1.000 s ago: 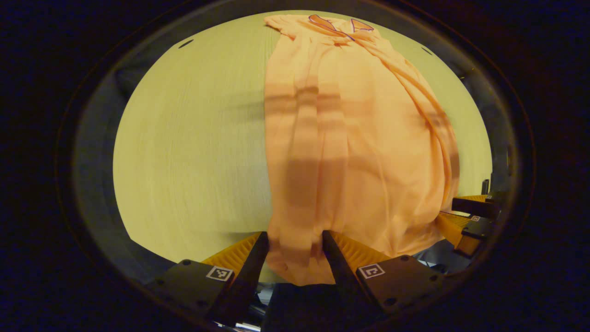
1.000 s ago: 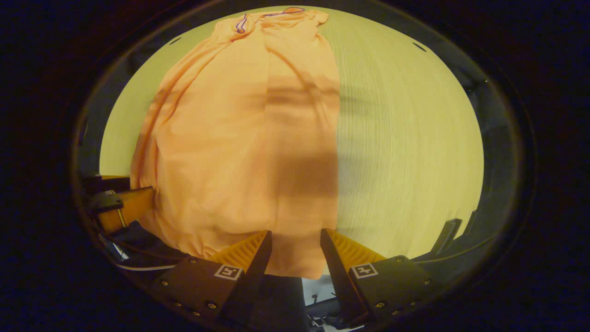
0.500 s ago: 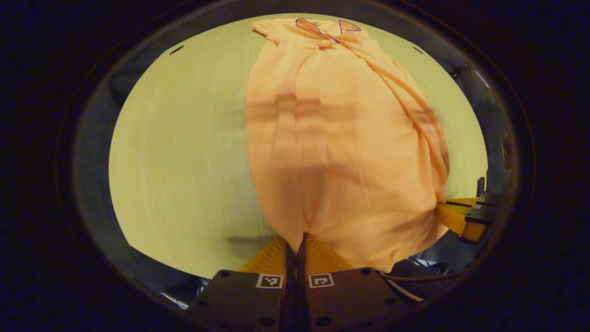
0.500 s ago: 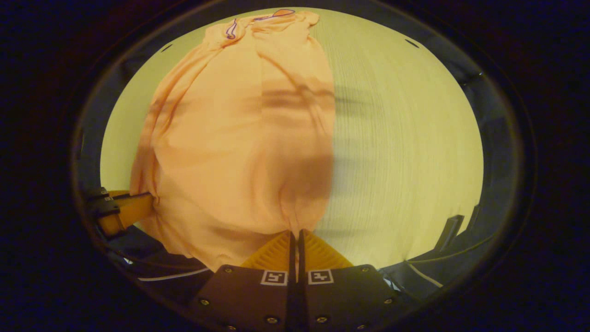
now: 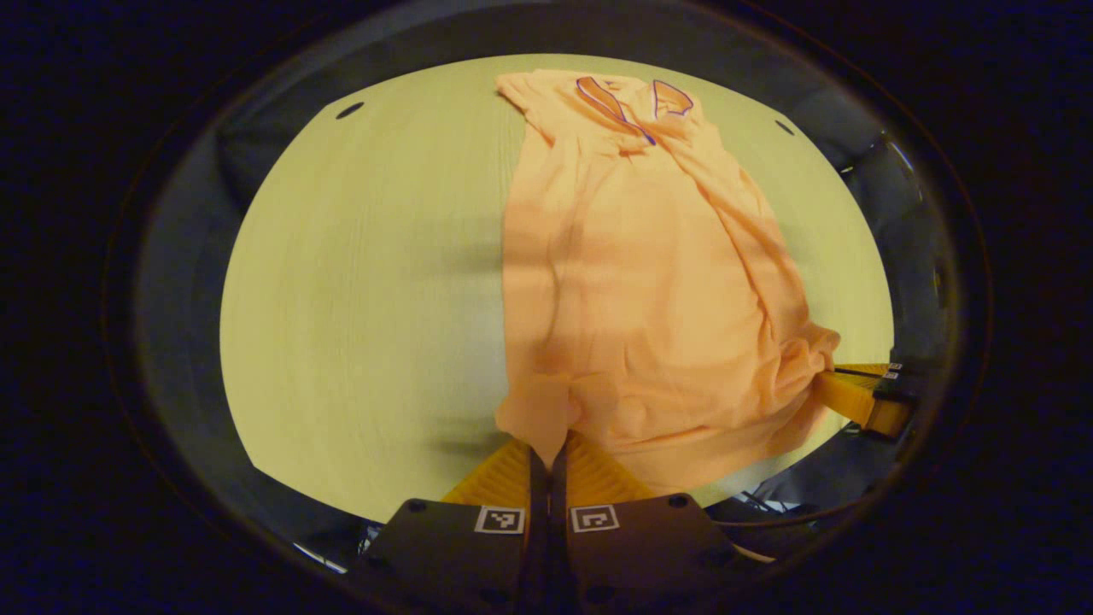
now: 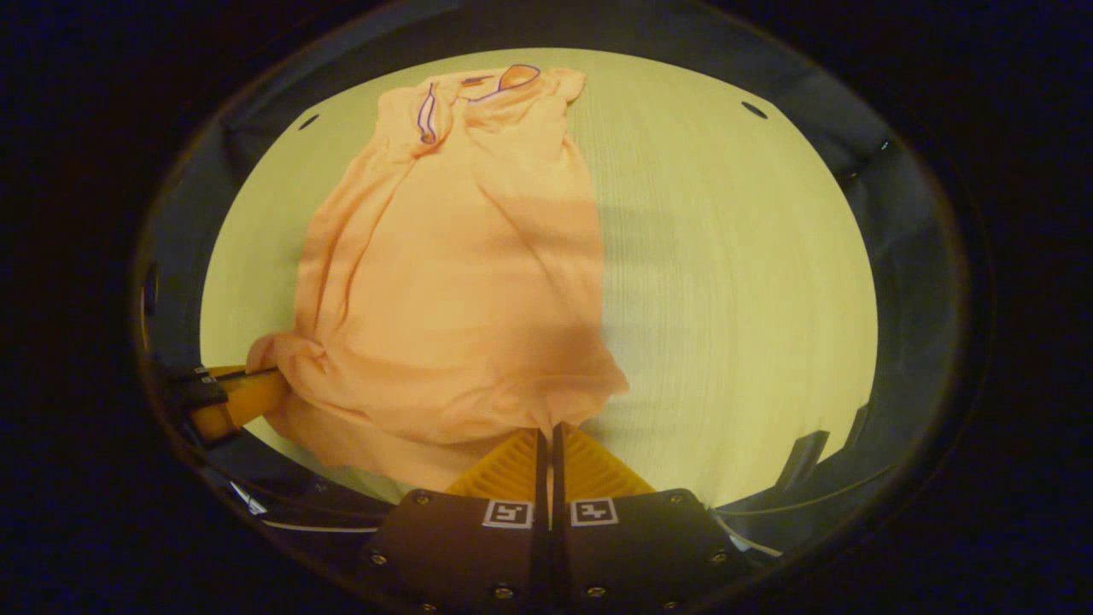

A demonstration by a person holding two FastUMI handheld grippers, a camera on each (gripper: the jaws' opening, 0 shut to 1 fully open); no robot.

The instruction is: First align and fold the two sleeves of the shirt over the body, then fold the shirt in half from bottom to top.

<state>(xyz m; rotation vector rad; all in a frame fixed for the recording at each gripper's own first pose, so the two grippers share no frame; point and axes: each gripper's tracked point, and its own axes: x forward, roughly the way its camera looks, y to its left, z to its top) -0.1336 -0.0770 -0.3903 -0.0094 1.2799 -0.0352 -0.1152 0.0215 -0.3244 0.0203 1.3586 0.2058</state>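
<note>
While both claws pinch shirt (image 5: pixel 640 290) hem, left claw (image 5: pixel 546 444), right claw (image 6: pixel 546 440)

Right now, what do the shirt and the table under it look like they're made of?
Shirt: thin, soft orange fabric, probably a light knit or cotton blend; it drapes, wrinkles and bunches where the left gripper and right gripper pinch its bottom edge. Matte, no sheen.
Table: pale wood or wood-look laminate, judging by fine parallel grain lines; smooth, flat finish.
</note>
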